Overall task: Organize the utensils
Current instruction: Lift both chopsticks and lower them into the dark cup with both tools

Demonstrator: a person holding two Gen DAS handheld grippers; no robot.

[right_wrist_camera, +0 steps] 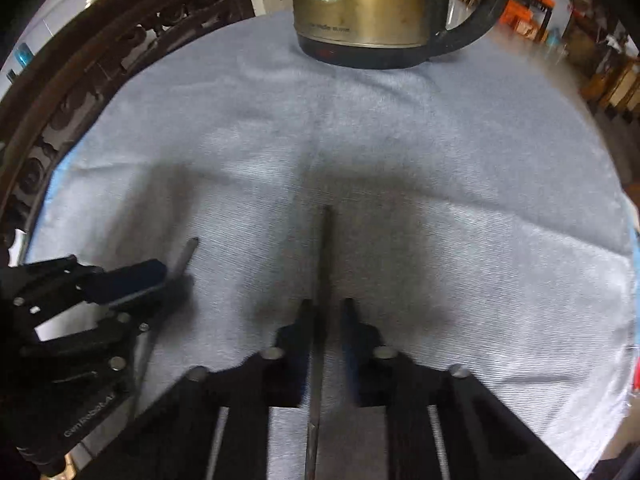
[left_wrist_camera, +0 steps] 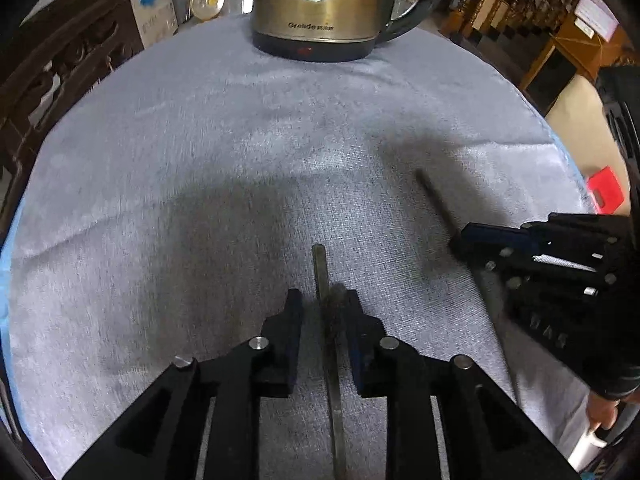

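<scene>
Two long metal utensil handles lie on the grey cloth (left_wrist_camera: 240,160). In the left wrist view one flat handle (left_wrist_camera: 320,268) runs between the fingers of my left gripper (left_wrist_camera: 322,300), which stands open around it, its right finger close against the handle. My right gripper (left_wrist_camera: 476,240) shows at the right, astride the second handle (left_wrist_camera: 434,196). In the right wrist view that second handle (right_wrist_camera: 325,248) runs between the open fingers of my right gripper (right_wrist_camera: 326,306). My left gripper (right_wrist_camera: 156,276) shows at the left with the first handle (right_wrist_camera: 184,260). The utensil heads are hidden.
A brass-coloured electric kettle (left_wrist_camera: 324,4) with a black base and handle stands at the far edge of the cloth; it also shows in the right wrist view (right_wrist_camera: 368,4). A carved dark wooden chair (right_wrist_camera: 80,92) stands at the left. A red stool (left_wrist_camera: 606,190) is beyond the right edge.
</scene>
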